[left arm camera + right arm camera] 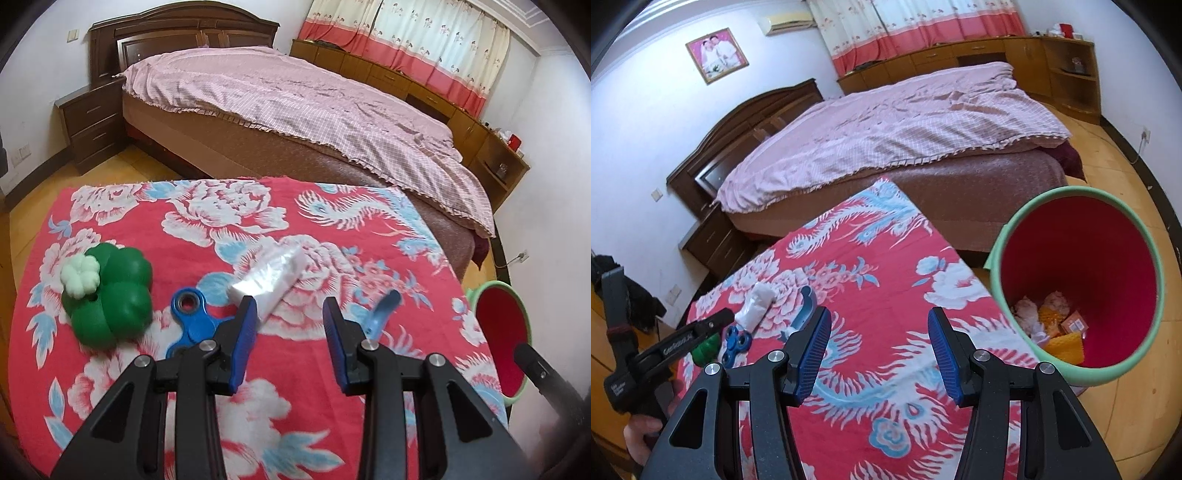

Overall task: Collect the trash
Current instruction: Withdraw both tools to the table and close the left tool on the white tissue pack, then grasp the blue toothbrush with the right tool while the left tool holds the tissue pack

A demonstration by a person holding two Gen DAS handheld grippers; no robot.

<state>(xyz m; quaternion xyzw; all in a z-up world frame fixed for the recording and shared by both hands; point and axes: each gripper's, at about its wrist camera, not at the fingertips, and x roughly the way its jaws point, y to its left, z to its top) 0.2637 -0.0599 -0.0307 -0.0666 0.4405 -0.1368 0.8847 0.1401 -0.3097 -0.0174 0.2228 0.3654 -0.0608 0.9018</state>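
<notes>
A clear crumpled plastic bag (271, 282) lies on the red flowered tablecloth (258, 424), just beyond my left gripper (290, 308), which is open and empty; its left fingertip overlaps the bag's near end. The bag also shows in the right wrist view (755, 304). A red bin with a green rim (1078, 280) stands on the floor right of the table, with paper and orange wrappers inside. My right gripper (879, 317) is open and empty above the cloth, left of the bin. The left gripper also shows in the right wrist view (713, 321).
A green clover-shaped toy (110, 291), a blue fidget spinner (197, 317) and a blue clip (382, 312) lie on the cloth. A bed with a pink cover (295, 107) stands behind the table. The bin shows at the right edge of the left wrist view (502, 336).
</notes>
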